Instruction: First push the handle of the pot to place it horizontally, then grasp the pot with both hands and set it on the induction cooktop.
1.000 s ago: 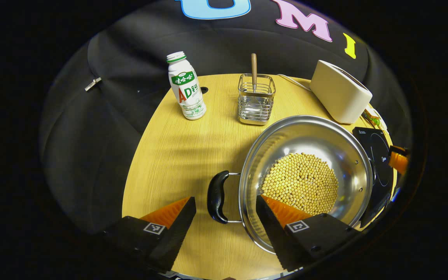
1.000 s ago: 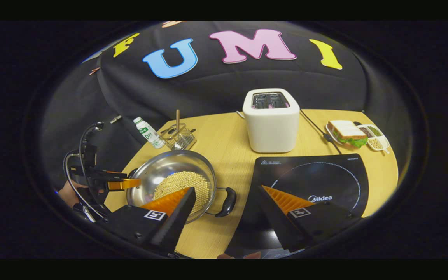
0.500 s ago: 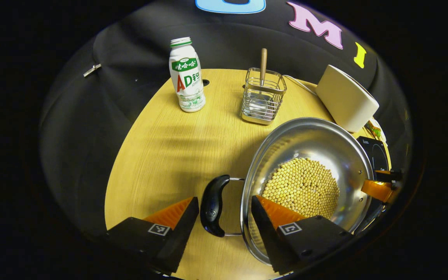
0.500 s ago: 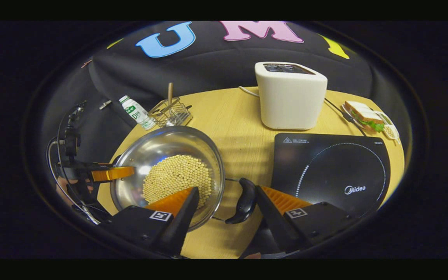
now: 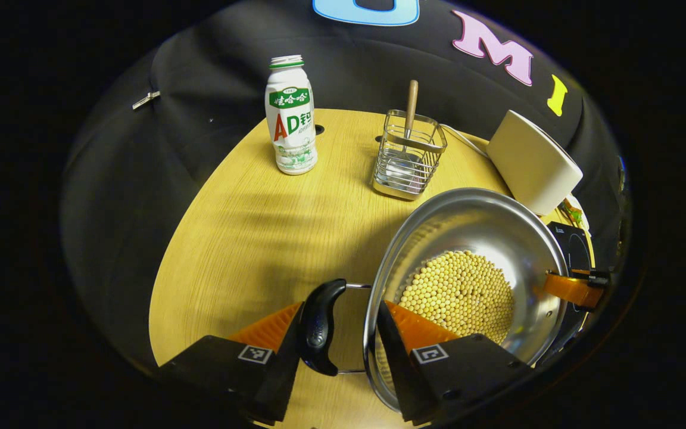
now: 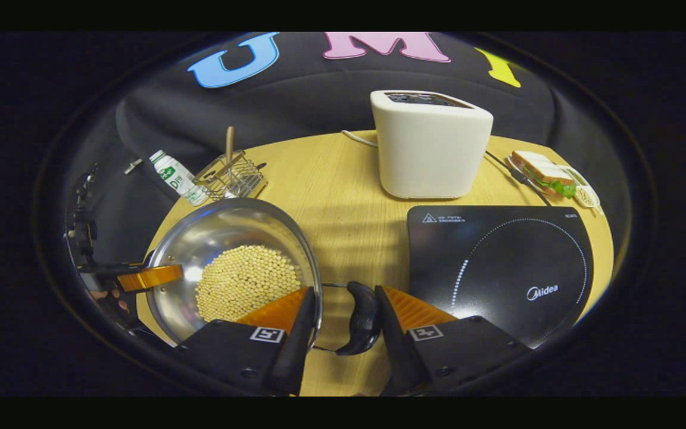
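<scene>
Straddling the pot's left handle (image 5: 319, 325), the left gripper (image 5: 339, 333) has its fingers apart: one finger lies against the handle's outer side, the other reaches over the rim above the beans (image 5: 462, 293), and a gap remains between handle and inner finger. The pot (image 5: 468, 220) sits on the wooden table (image 5: 248, 238), just beside the cooktop (image 6: 498, 268) but not on it.

In the right gripper view, the right gripper (image 6: 343, 319) likewise brackets the pot's right handle (image 6: 362, 325), one finger over the rim, the other outside the handle above the cooktop's near edge. Its fingers are apart too; whether the outer one actually touches the handle is hard to tell from this angle.

Both handles look level, sticking out sideways from the rim. At the back of the table stand a milk bottle (image 5: 290, 116), a wire basket (image 5: 408, 158) holding a wooden-handled utensil, and a white toaster (image 6: 431, 143). A sandwich (image 6: 542, 173) rests on a plate at the far right.
</scene>
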`<state>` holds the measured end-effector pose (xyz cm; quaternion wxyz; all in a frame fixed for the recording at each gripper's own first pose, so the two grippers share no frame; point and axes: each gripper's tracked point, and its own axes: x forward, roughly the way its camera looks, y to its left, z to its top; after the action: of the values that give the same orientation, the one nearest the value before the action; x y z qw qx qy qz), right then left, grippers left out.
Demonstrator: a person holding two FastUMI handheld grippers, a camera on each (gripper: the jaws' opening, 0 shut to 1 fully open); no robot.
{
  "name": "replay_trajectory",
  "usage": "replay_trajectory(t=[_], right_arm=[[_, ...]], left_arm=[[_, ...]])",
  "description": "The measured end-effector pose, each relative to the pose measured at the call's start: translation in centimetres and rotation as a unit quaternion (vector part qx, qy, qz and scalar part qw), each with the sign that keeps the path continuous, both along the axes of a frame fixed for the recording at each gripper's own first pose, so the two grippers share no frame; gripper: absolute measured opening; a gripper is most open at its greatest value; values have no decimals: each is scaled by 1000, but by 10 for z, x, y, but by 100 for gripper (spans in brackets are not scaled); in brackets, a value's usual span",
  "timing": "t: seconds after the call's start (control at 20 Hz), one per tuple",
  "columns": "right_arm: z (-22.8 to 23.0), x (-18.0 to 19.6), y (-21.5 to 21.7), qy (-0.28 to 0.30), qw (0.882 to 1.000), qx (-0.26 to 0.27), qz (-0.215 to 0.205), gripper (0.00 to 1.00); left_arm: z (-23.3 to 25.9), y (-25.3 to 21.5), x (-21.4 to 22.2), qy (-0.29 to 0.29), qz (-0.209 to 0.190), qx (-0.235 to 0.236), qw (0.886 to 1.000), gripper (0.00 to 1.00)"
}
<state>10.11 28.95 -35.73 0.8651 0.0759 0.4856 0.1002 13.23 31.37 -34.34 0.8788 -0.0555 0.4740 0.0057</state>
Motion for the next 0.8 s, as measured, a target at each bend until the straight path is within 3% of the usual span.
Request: replay_trajectory(t=[0.2,0.25,0.55,0.8], right_arm=[[0,0,2,-1,1000,-8,18,53],[-2,0,3,3,1000,-8,20,48],[17,-10,5,7,1000,-1,29,48],[49,-18,-17,7,999,-4,37,48]], left_arm=[[3,1,-5,-5,5,-9,1000,62],[4,2,-7,-3,7,-8,1000,60],[23,6,-20,-3,10,6,1000,59],[55,-14,-36,-1,6,6,1000,59]])
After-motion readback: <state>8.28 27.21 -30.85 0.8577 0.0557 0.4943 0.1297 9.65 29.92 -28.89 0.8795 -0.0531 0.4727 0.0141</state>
